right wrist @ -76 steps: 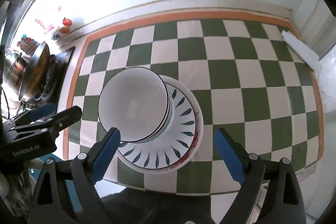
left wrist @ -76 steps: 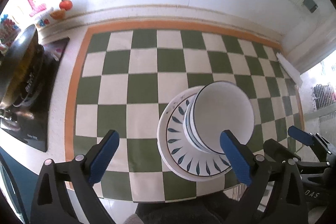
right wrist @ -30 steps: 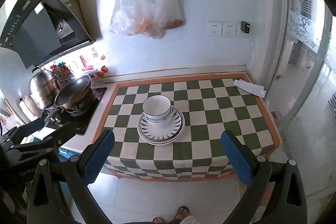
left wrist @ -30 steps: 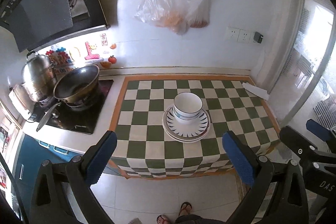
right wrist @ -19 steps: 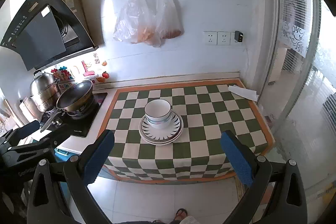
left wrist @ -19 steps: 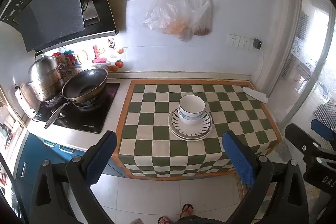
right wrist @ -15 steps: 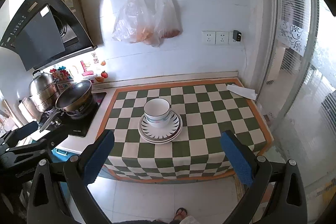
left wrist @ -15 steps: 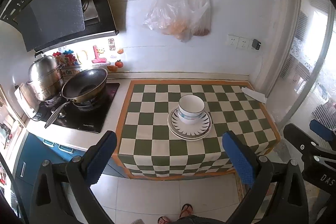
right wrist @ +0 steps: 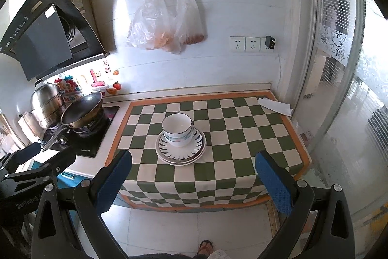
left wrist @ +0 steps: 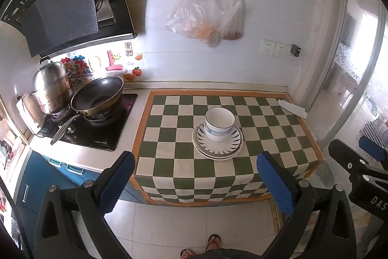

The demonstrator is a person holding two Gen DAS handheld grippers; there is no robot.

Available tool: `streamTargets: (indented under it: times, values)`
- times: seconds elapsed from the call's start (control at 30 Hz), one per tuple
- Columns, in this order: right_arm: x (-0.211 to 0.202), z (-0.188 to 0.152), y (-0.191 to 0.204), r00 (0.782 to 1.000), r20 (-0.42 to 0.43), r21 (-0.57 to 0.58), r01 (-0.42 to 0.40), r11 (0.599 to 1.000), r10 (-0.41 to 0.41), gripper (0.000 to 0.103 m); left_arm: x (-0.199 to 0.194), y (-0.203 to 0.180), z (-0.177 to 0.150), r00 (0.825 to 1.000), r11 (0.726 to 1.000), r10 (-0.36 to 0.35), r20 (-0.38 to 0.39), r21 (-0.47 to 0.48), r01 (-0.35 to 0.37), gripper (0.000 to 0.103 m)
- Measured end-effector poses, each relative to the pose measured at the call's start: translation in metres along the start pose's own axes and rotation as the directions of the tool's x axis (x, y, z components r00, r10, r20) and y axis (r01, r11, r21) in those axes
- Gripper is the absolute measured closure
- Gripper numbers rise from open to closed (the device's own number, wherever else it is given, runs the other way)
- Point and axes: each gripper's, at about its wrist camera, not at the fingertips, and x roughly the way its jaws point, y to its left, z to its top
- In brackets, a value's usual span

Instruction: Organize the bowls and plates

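My left gripper [left wrist: 194, 182]: fingers spread wide, nothing between them, held out over the floor in front of the counter.
My right gripper [right wrist: 194, 182]: also spread wide and empty, at about the same standoff.
Where the dishes are: the bowls [left wrist: 219, 123] sit nested on the stack of plates [left wrist: 217, 146], mid-way across the checkered cloth [left wrist: 169, 137], straight ahead of both tools and well apart from them.
Bearing from each tool: from my left gripper the stack lies ahead and a touch to the right of centre; from my right gripper the bowls [right wrist: 177, 129] and plates [right wrist: 180, 149] lie ahead and a touch to the left. So the stack sits between my two hands, and I judge neither clearly nearer.
Axis: the stack is round, with no long side to line up on; the bowls sit slightly off-centre, toward the far side of the plates.
Task state, as I judge it: stacking looks done, nothing left loose on the cloth.
Left view only: my other tool's dark body [left wrist: 363, 176] at its right edge.
Right view only: my left tool's body [right wrist: 29, 169] at its left edge.
Also on the cloth: folded paper [right wrist: 275, 106] at the far right corner, well clear of the stack.
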Motion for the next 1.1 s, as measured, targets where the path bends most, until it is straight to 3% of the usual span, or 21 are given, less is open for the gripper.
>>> streamTargets:
  times: [1.1]
  values:
    - [0.014,0.004,-0.020,1.000,-0.021,0.007,0.001,1.000,-0.001,0.000,0.005,-0.007,0.005,1.000,1.000,0.001,-0.005,0.001,-0.001,0.000]
